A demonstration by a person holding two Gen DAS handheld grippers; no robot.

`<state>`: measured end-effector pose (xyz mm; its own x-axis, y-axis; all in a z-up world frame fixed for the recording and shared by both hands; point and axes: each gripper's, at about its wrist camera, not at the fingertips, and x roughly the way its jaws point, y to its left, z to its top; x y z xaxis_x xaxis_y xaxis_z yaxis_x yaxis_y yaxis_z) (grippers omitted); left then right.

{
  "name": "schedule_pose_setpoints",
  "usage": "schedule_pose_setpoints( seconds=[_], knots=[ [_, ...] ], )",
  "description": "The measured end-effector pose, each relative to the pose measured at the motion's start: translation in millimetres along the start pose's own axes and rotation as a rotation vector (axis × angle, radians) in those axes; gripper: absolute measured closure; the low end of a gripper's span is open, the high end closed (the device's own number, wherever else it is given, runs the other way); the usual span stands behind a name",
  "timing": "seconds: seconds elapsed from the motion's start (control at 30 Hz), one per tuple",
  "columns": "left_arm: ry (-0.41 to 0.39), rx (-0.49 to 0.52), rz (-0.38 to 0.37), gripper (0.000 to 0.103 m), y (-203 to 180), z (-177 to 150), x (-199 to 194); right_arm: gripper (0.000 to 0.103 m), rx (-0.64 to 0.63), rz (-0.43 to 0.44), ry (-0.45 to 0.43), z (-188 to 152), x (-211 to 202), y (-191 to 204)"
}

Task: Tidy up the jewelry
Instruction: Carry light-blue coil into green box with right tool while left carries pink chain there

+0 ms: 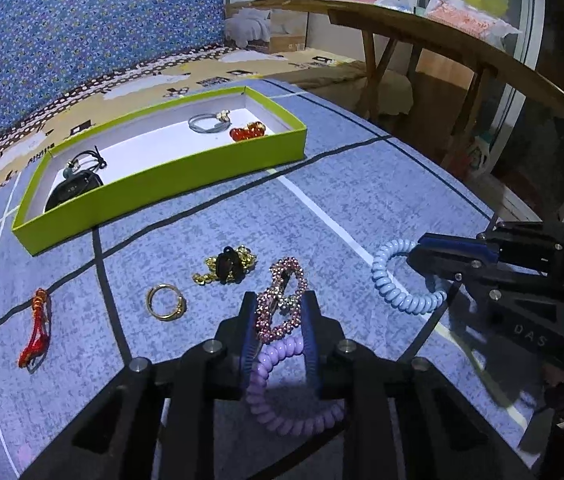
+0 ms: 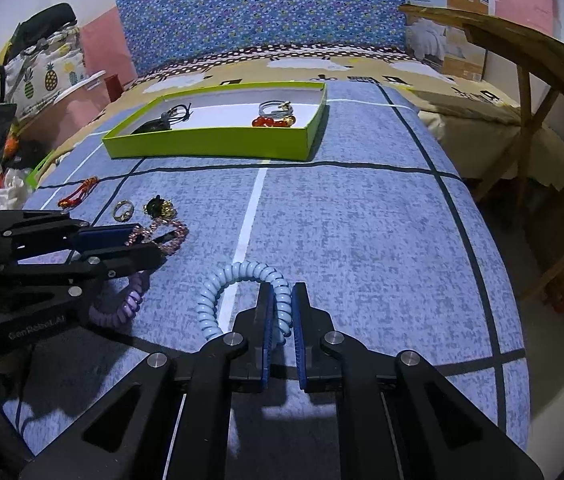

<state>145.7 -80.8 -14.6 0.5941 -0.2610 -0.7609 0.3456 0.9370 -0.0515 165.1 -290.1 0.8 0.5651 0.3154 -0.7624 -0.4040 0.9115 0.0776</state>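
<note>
Blue patterned cloth (image 2: 362, 240) w/ 1 green tray (image 1: 185, 184) at the far side. Tray holds 4 items: 1 black corded piece (image 1: 77, 184) at one end, 1 thin black tie (image 1: 95, 158) beside it, 1 grey bangle w/ gold charm (image 1: 207, 122) and 1 red bead bracelet (image 1: 247, 132) at the other end. Loose on cloth, 6 items: 1 red cord bracelet (image 1: 35, 328), 1 gold ring (image 1: 165, 302), 1 gold bead cluster w/ black clip (image 1: 227, 266), 1 pink rhinestone clip (image 1: 282, 300), 1 purple coil tie (image 1: 286, 392), 1 light-blue coil tie (image 2: 241, 296). Left gripper (image 1: 279, 308) straddles the pink clip, pads just beside it on both sides; can't tell if they press it; purple coil lies under and behind the fingers. Right gripper (image 2: 282, 304) is pinched tight on one side of the light-blue coil, which loops out to the left on the cloth over the white stripe (image 2: 249, 216). 2 grippers total, well short of the tray.
</note>
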Motion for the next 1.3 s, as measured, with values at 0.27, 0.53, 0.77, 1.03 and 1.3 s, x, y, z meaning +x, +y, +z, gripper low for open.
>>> schedule_pose_setpoints(
  seconds=[0.27,0.53,0.77,1.03,1.3],
  knots=[
    [-0.074,-0.028,-0.010,0.081,5,0,-22,0.094,0.038,0.003,-0.060,3,-16,-7],
    [-0.127,-0.093,0.001,0.081,21,5,-38,0.094,0.079,0.025,-0.104,11,-26,-13],
    [-0.156,-0.161,0.037,0.081,41,14,-45,0.094,0.069,0.044,-0.129,26,-28,-11],
    [-0.184,-0.164,0.076,0.081,62,34,-47,0.094,0.028,0.059,-0.158,53,-23,-5],
    [-0.198,-0.174,0.100,0.081,86,60,-35,0.094,0.005,0.073,-0.178,89,-8,-3]
  ],
)
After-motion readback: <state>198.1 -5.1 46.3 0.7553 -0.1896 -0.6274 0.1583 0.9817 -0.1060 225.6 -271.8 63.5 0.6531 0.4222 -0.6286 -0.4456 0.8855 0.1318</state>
